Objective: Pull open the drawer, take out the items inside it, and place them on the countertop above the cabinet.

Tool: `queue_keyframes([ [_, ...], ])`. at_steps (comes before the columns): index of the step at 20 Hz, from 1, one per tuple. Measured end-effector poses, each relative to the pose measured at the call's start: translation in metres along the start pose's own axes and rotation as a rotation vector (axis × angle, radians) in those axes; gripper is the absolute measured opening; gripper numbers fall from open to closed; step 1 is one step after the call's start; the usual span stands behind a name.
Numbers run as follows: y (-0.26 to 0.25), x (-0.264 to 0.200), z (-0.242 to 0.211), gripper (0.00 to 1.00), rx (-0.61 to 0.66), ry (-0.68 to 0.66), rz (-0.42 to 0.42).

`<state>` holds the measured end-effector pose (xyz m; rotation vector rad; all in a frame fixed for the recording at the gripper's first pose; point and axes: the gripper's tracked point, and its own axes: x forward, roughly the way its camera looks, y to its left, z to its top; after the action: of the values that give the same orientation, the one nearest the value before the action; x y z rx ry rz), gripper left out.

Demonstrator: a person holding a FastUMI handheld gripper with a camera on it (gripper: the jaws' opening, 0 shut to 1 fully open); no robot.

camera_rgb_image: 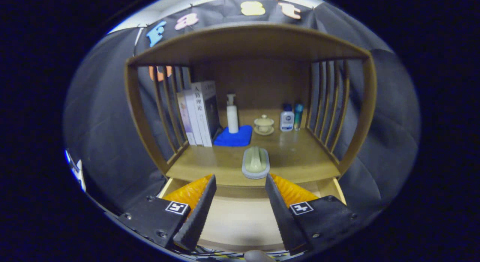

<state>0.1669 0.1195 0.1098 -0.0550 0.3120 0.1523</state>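
Observation:
My gripper [240, 181] stands open above the pulled-out drawer [240, 217], whose pale bare bottom shows between and below the fingers. Nothing sits between the fingers. Just ahead of the fingertips, a pale green brush-like item with a handle [255, 162] lies on the countertop [300, 157] near its front edge, apart from both fingers.
Further back on the countertop stand several books [198, 113], a white pump bottle [232, 115] on a blue cloth [234, 137], a lidded cup on a saucer [264, 125], and two small bottles [290, 117]. Slatted wooden side walls [330, 108] and a shelf top [247, 42] enclose the space.

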Motion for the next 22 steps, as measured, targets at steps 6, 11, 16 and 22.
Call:
queue_keyframes([
  [6,0.01,-0.087,-0.01,1.0,-0.008,-0.24,0.013],
  [11,0.01,-0.125,-0.048,1.0,0.004,-0.345,0.011],
  [16,-0.008,-0.141,-0.102,1.0,-0.053,-0.396,-0.085],
  [22,-0.019,-0.121,-0.19,1.0,-0.019,-0.313,-0.125],
])
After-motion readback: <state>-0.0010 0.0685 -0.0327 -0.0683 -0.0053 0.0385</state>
